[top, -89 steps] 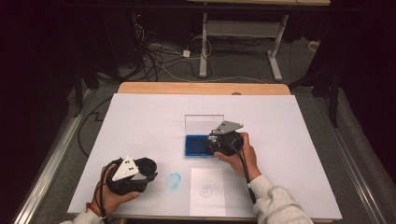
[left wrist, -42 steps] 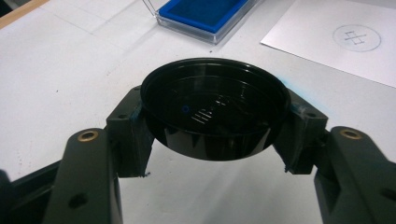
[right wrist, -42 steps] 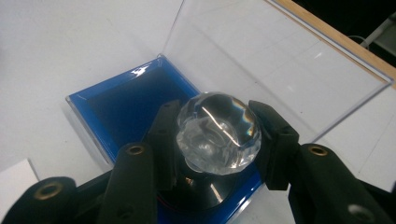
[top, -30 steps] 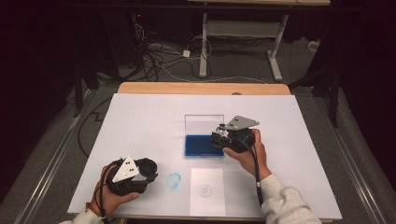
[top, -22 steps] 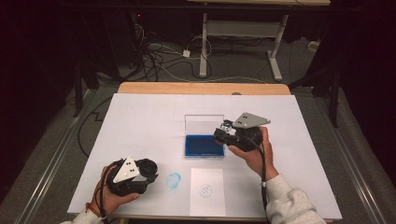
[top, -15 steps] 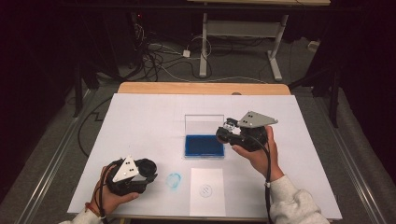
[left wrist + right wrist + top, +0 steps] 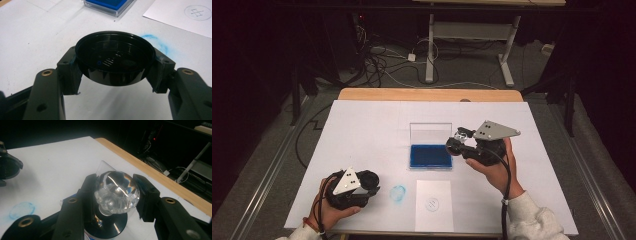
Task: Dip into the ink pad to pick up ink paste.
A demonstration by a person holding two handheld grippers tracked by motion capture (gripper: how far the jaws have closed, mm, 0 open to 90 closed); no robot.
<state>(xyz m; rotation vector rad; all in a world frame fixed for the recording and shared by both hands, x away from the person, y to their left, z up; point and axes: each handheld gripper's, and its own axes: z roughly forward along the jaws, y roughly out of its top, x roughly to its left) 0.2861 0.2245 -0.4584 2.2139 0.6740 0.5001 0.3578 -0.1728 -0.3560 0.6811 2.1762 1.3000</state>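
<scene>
Looks like a lab or recording room, dim and dark-walled: white sheet (image 7: pixel 362 130) spread over a wooden table (image 7: pixel 427 94), grey floor with a tangle of cables (image 7: pixel 382 55) and a power strip (image 7: pixel 411 57), metal legs of another desk (image 7: pixel 472 35) behind, aluminium rails (image 7: pixel 267 175) along both sides of the table

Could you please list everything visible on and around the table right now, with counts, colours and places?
Stamp: one, clear faceted knob on a black base, in the right claw.
Cap: one, black, round, in the left claw.
Ink pad: one, blue, in a clear open case, table centre.
Paper sheet: one, white, circular mark, near edge.
Ink smudge: one, pale blue, beside the sheet.
Table cover: white.
Hands: two, each holding a claw.
</scene>
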